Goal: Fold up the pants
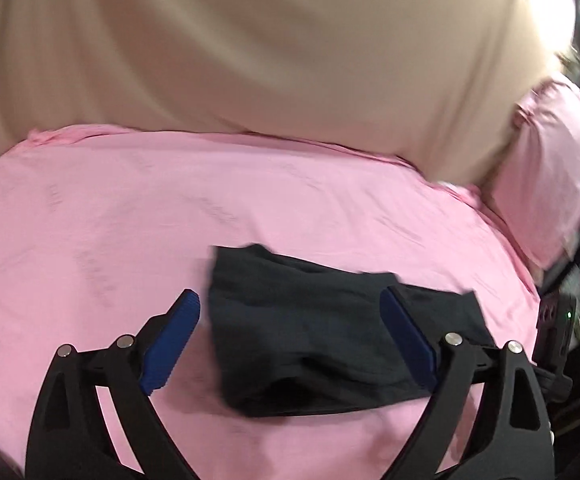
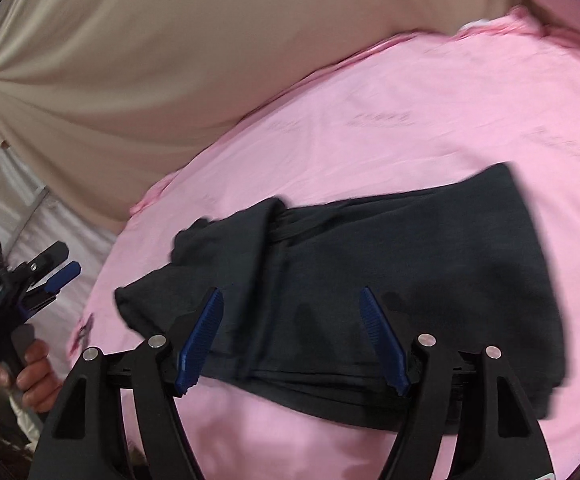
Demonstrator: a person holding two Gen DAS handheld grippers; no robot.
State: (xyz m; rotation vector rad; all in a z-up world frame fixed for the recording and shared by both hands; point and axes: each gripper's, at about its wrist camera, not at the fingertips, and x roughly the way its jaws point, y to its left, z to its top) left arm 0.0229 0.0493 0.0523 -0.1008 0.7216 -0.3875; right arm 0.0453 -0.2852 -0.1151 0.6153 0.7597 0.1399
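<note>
Pants [image 2: 370, 280] serve as your landmark: dark, folded into a compact bundle, lying flat on the pink sheet [image 2: 430, 112].

From the right wrist view, read from left to right. Far left of the pants, off the edge of the sheet, your left hand [image 2: 35, 376] grips the handle of the left gripper [image 2: 59, 276]; it hangs clear of the fabric. Behind the pants, a beige cloth [image 2: 169, 60] rises as a backdrop. Over the near edge of the pants, your right gripper [image 2: 292, 336] stands with its jaws wide apart. The blue pads [image 2: 201, 340] press on nothing; the pants lie below and between them, not gripped.

From the left wrist view, the left gripper [image 1: 290, 344] also holds its jaws wide. The left pad sits over bare sheet just left of the pants [image 1: 310, 340]; the right pad sits over the dark fabric. Neither pad clamps the cloth. To the right of the pants, a pink pillow [image 1: 546, 168] leans at the far end of the sheet. Both views are slightly blurred.
</note>
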